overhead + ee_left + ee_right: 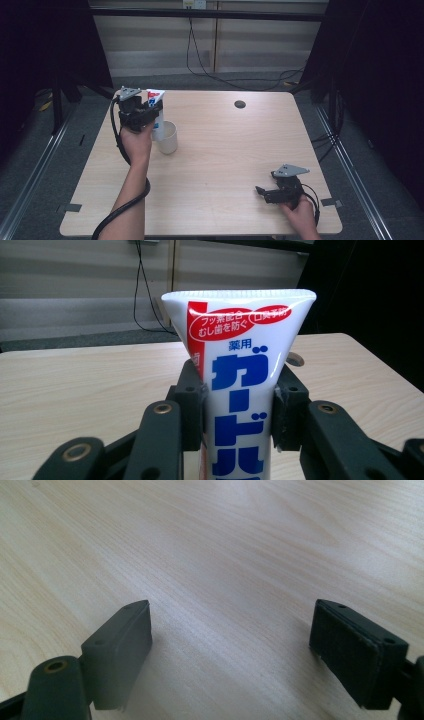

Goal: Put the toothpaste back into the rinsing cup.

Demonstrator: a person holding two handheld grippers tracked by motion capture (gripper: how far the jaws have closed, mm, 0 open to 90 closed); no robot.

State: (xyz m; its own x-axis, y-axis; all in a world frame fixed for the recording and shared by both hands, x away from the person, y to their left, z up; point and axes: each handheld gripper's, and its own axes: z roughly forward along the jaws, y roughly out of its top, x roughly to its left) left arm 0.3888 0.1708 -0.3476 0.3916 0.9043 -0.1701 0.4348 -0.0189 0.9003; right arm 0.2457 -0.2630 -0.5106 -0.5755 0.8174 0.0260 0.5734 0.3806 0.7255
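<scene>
- High view: left gripper [141,114] holds a toothpaste tube [157,104] upright at the far left of the table [220,150], crimped end up, lower end at or inside a white cup [167,137]; I cannot tell if it touches the cup. The right gripper [272,192] rests low near the front right corner, apart from everything.
- Left gripper view: jaws are clamped on both sides of the tube's body. I judge that a hard squeeze can press paste out, and a loose one lets the smooth tube slide down.
- Right gripper view: jaws stand wide apart over bare wood, grasping nothing. The light cup may tip if the tube pushes its rim.
</scene>
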